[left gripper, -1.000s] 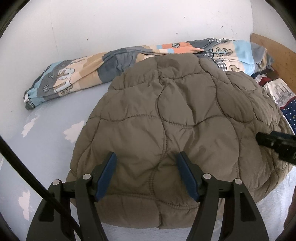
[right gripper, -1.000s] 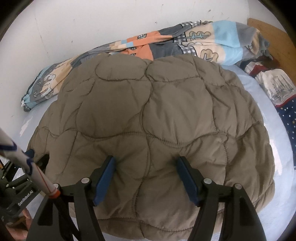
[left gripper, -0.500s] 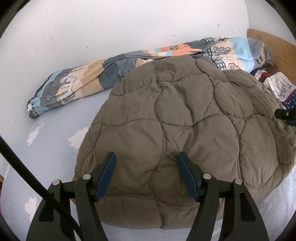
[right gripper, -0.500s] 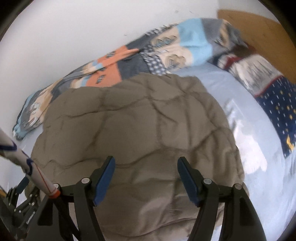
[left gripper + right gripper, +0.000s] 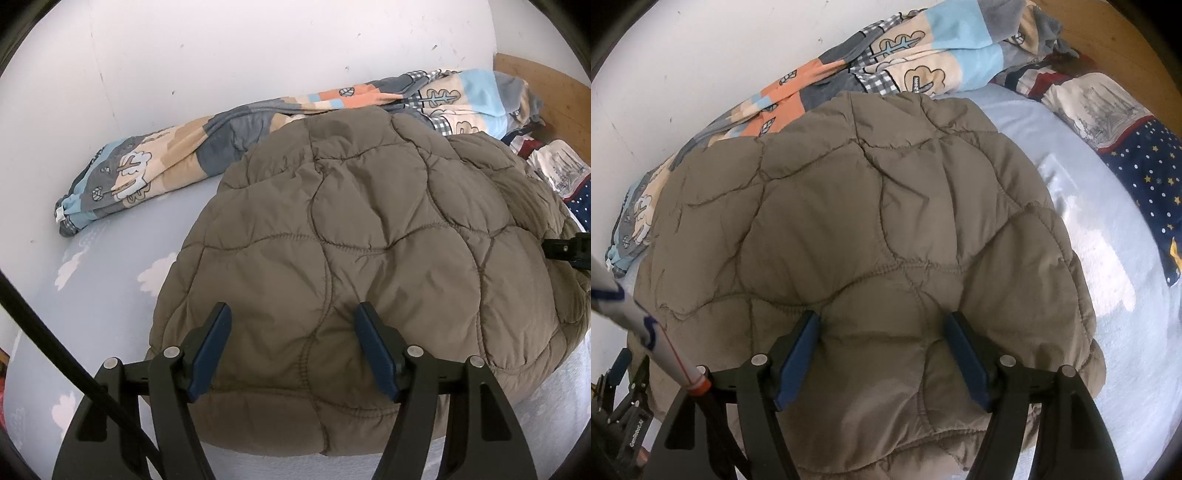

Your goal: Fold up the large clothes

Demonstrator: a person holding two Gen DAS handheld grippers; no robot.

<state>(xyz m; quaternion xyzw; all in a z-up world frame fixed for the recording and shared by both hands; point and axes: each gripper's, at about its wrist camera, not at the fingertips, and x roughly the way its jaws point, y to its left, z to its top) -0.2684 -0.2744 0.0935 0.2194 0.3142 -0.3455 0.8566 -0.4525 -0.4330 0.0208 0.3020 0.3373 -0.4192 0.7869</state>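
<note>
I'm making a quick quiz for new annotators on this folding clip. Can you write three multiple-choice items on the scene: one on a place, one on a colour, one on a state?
1. Where does the patterned rolled blanket lie?
A. Along the white wall, behind the jacket
B. On top of the jacket
C. On the floor

2. What colour is the puffy quilted jacket?
A. Bright red
B. Olive brown
C. White

3. How do the jaws of the left gripper and right gripper stand?
A. Both shut on the jacket
B. Left open, right shut
C. Both open, holding nothing

Answers:
1 A: the blanket runs along the foot of the wall, past the jacket's far edge.
2 B: its whole shell is olive brown.
3 C: each wrist view shows blue pads wide apart with jacket fabric showing between them, unpinched.
</note>
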